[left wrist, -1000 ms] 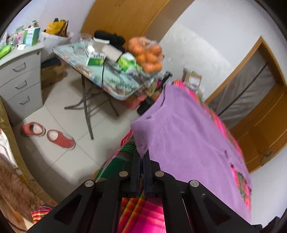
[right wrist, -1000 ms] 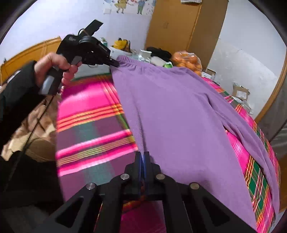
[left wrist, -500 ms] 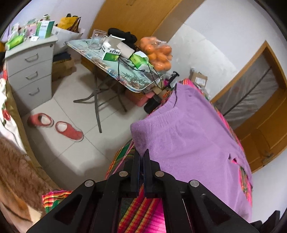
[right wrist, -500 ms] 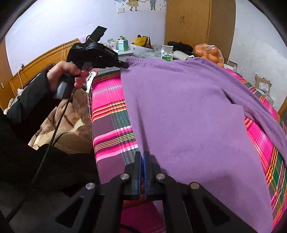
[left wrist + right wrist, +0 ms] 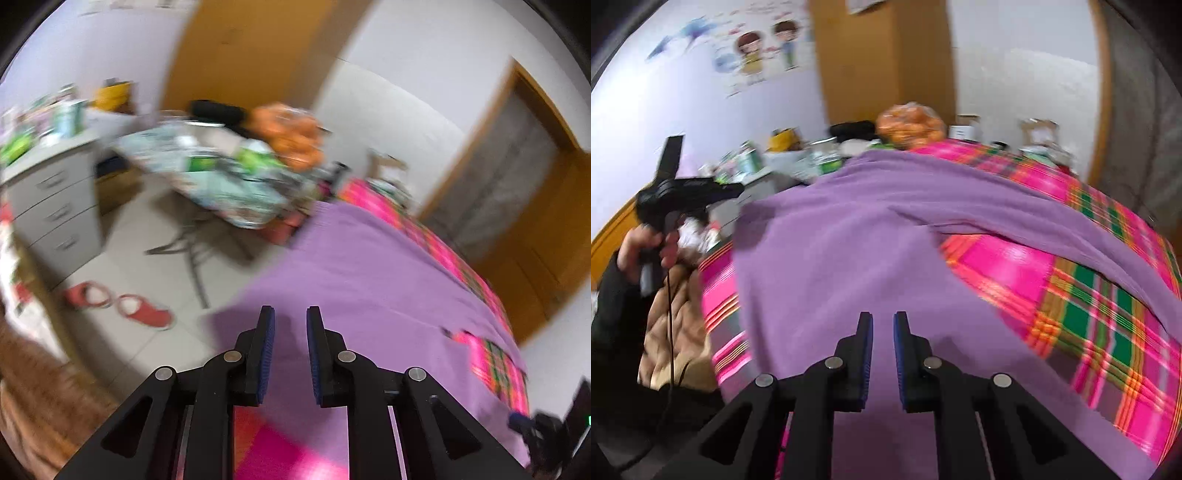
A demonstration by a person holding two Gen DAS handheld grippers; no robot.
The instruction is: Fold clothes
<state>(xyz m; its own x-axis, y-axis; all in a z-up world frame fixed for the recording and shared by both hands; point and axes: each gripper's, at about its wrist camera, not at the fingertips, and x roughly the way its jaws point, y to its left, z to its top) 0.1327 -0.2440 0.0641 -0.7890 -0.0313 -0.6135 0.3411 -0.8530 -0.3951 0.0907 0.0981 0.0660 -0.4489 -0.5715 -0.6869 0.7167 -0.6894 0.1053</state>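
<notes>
Pink plaid bedding [image 5: 1082, 295] covers the bed, and a purple sweater [image 5: 849, 251] lies spread flat across it. Both the left gripper [image 5: 288, 325] and the right gripper [image 5: 882, 328] hover above the sweater, jaws narrowly parted and opening, nothing pinched between them; purple fabric stretches ahead of and beneath each pair.
</notes>
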